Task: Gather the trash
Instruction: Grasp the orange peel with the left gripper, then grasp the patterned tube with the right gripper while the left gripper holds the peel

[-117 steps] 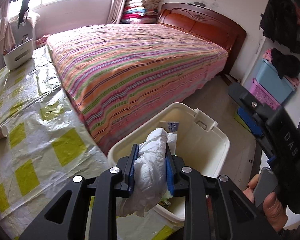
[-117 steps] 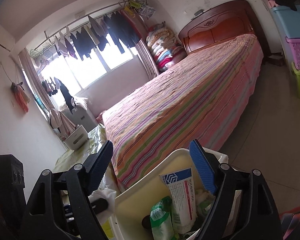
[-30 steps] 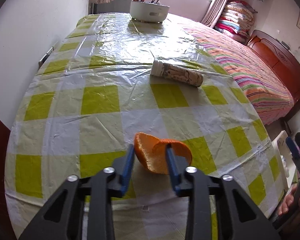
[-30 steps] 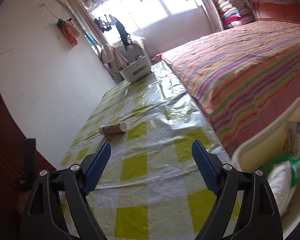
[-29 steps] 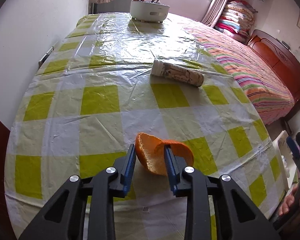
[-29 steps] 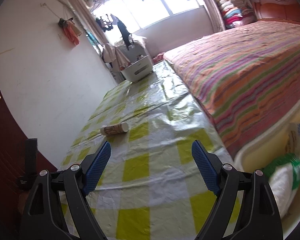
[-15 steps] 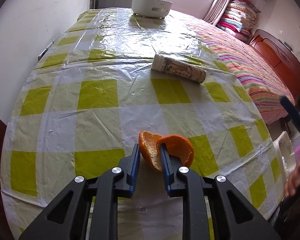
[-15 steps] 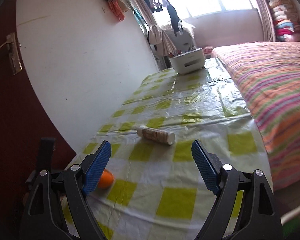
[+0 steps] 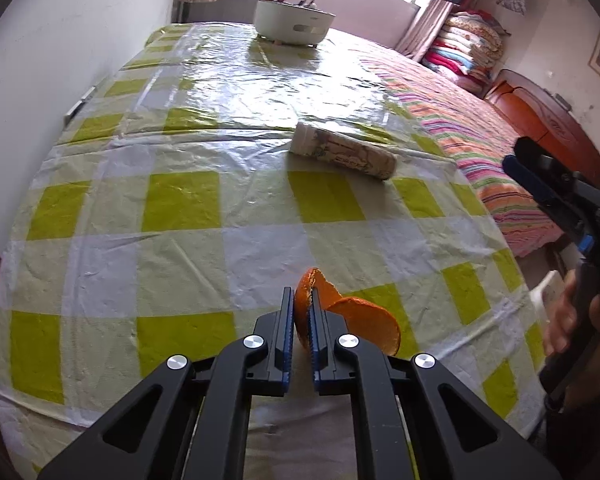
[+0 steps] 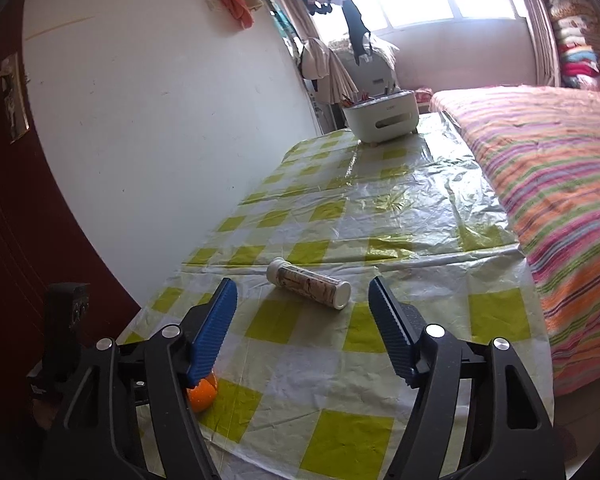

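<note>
A curled orange peel (image 9: 364,320) lies near the front edge of the yellow-checked table (image 9: 180,200). My left gripper (image 9: 301,300) is shut on the peel's upright edge, pads pressing both sides. The peel also shows low in the right wrist view as an orange lump (image 10: 202,396), partly behind a finger. A printed cardboard tube (image 9: 342,156) lies on its side mid-table, also seen as the tube (image 10: 308,282). My right gripper (image 10: 302,284) hovers over the table's near right side, short of the tube. Its jaws are closing, with nothing between them.
A white caddy (image 10: 384,120) stands at the table's far end. A bed with a striped cover (image 10: 560,180) runs along the table's right side. A white wall borders the left. A hand (image 9: 560,320) holds the right gripper's handle.
My left jaws closed onto the peel's edge. The right gripper swung away from the white bin and the bed to face the table and tube, and its jaws narrowed.
</note>
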Demonstrator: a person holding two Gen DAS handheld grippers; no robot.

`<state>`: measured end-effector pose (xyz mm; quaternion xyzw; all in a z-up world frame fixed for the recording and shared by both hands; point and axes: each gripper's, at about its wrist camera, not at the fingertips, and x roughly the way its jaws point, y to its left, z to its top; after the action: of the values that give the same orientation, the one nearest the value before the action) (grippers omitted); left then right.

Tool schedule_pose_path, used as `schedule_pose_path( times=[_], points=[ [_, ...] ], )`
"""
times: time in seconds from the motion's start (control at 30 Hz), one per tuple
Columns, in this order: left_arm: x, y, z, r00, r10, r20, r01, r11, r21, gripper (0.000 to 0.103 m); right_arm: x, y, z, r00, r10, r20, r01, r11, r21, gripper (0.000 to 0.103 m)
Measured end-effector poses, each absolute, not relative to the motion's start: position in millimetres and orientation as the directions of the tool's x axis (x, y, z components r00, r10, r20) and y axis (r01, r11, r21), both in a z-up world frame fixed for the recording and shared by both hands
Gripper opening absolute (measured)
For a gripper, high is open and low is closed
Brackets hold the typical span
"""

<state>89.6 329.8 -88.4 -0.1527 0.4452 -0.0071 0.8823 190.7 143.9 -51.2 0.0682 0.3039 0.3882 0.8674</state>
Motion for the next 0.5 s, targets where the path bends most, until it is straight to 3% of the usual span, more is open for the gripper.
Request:
schedule_pose_path(
  times=[0.3,0.5],
  points=[
    [88.6,317.5,-86.3,0.598,-0.185,-0.780,-0.077,0.955,-0.285,0.006,187.2,161.2,-44.3,0.462,0.718,-0.520,-0.717,0.648,0.258,0.064],
    [88.1,320.2,-85.0,0.595,-0.187,-0.782,-0.084,0.953,-0.292,0.006,203.5,208.3,-43.7,0.388,0.668,-0.635,-0.827,0.557,0.080,0.066]
  ],
)
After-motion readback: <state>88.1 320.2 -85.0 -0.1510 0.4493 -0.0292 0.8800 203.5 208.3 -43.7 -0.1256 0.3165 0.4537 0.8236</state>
